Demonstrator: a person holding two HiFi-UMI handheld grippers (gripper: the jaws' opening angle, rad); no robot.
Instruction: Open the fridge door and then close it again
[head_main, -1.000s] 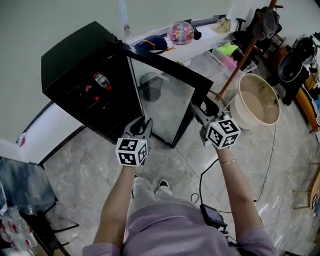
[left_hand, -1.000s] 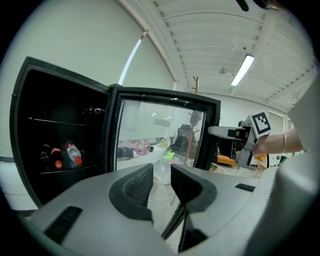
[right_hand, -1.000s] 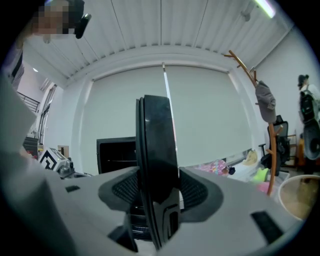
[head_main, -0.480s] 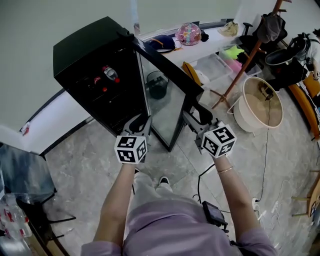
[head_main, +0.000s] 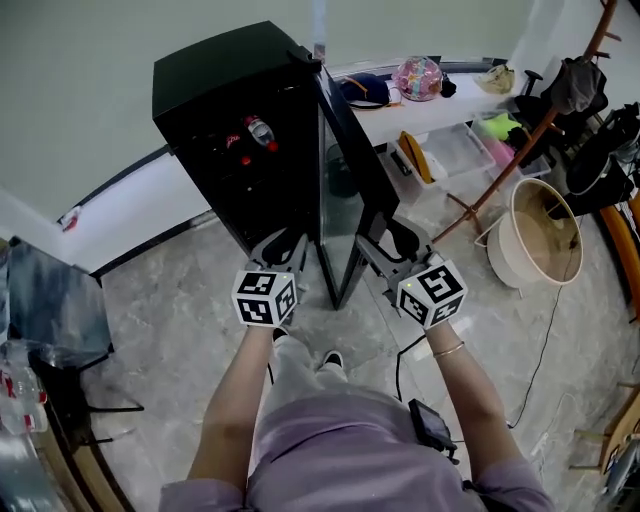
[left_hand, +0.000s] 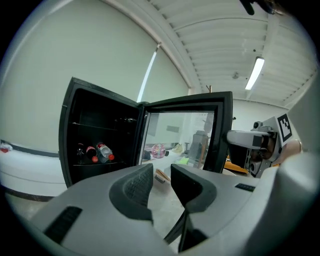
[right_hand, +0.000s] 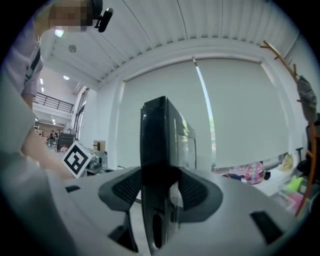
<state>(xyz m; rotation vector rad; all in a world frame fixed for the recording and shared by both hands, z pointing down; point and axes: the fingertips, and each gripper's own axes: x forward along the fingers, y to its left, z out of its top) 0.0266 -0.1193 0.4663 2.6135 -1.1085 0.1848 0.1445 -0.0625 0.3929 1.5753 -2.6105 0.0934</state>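
Note:
The black fridge (head_main: 225, 90) stands open, with bottles (head_main: 255, 132) on an inner shelf. Its glass door (head_main: 345, 170) sticks out from the hinge towards me, edge-on in the head view. My right gripper (head_main: 372, 245) is shut on the door's free edge (right_hand: 157, 140), and both pads press on the black frame. My left gripper (head_main: 280, 245) hovers left of the door in front of the open cabinet, its jaws a narrow gap apart with nothing between them. The left gripper view shows the fridge interior (left_hand: 100, 135), the door glass (left_hand: 185, 135) and the right gripper (left_hand: 245, 145).
A white basin (head_main: 540, 235) and a wooden coat rack (head_main: 530, 130) stand to the right. A low white ledge (head_main: 420, 85) with bags runs behind the door. A dark chair (head_main: 50, 320) sits at the left. A cable (head_main: 400, 365) trails on the tiled floor near my feet.
The door has swung left from wide open, glass facing me, to edge-on, with the right gripper staying on its edge. The left gripper has shifted along with it.

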